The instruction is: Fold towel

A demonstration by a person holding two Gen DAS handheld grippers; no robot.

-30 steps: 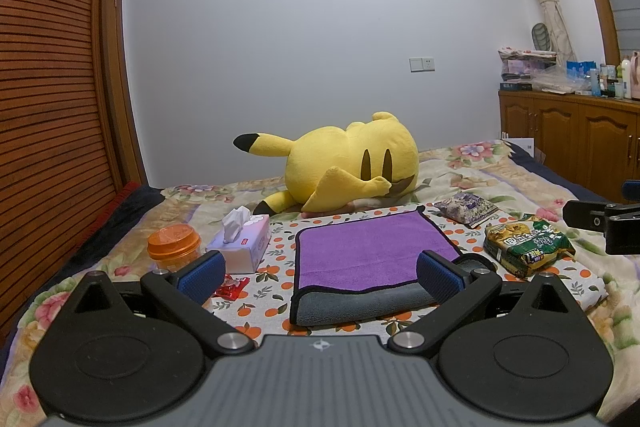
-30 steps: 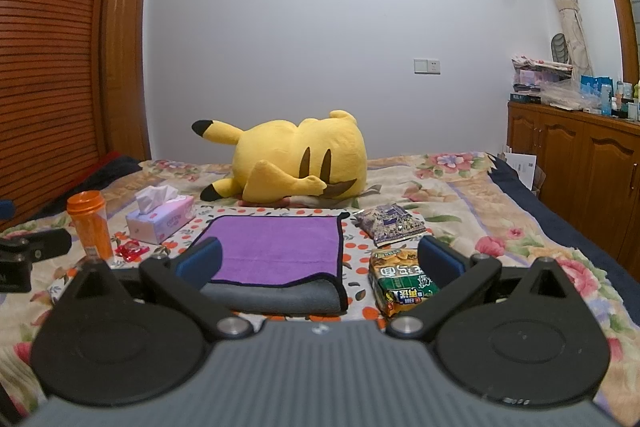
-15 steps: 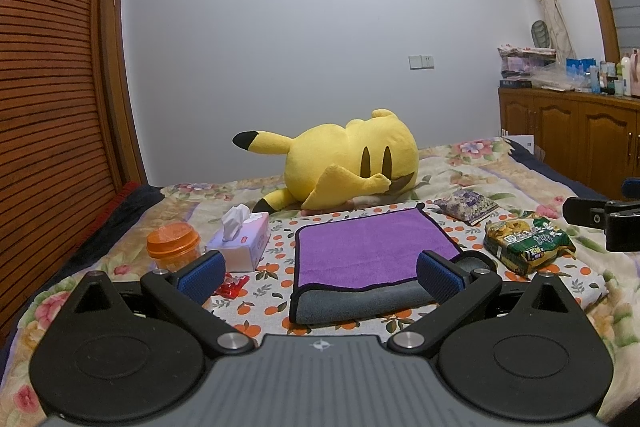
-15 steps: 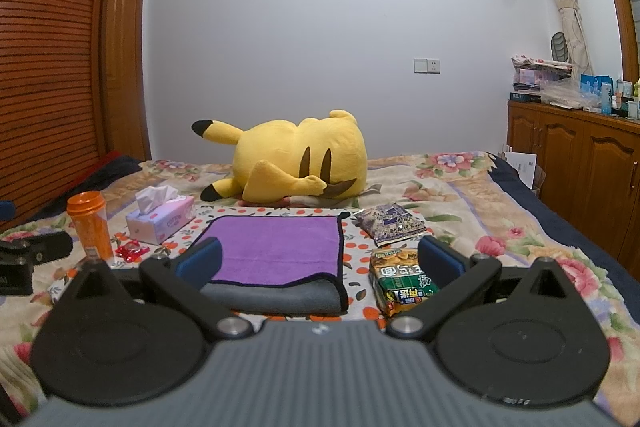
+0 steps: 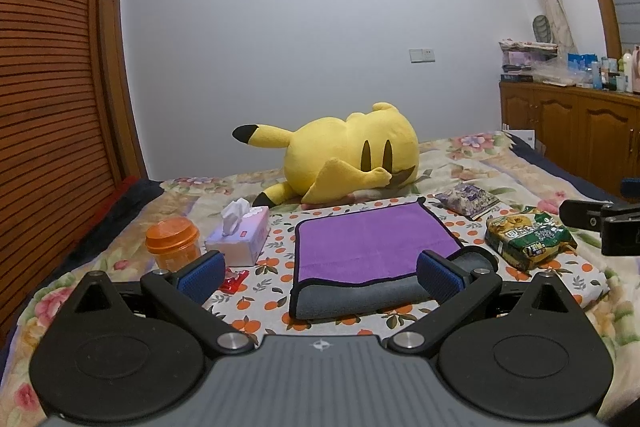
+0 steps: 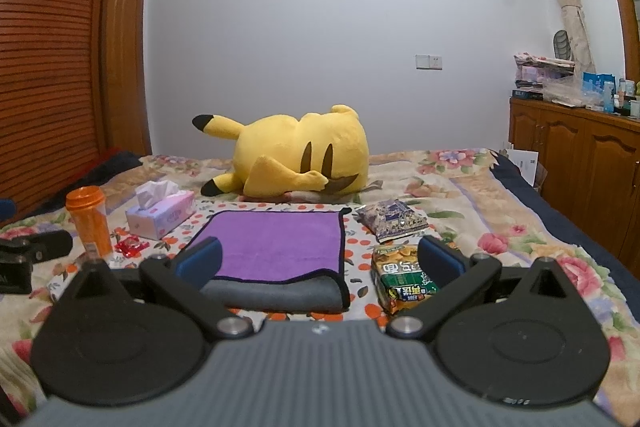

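Lying flat on the orange-print cloth (image 5: 276, 277), the purple towel (image 5: 372, 245) has its grey near edge folded over, between a tissue box (image 5: 240, 241) and a green snack packet (image 5: 528, 237). Both the left gripper (image 5: 318, 273) and the right gripper (image 6: 320, 261) hover spread wide, holding nothing.

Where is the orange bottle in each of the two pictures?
Left wrist view: the orange bottle stands low on the left, just left of the tissue box.
Right wrist view: the bottle stands at the far left, again left of the tissue box.
Shared landmark: the yellow plush toy lies behind the purple towel in both.
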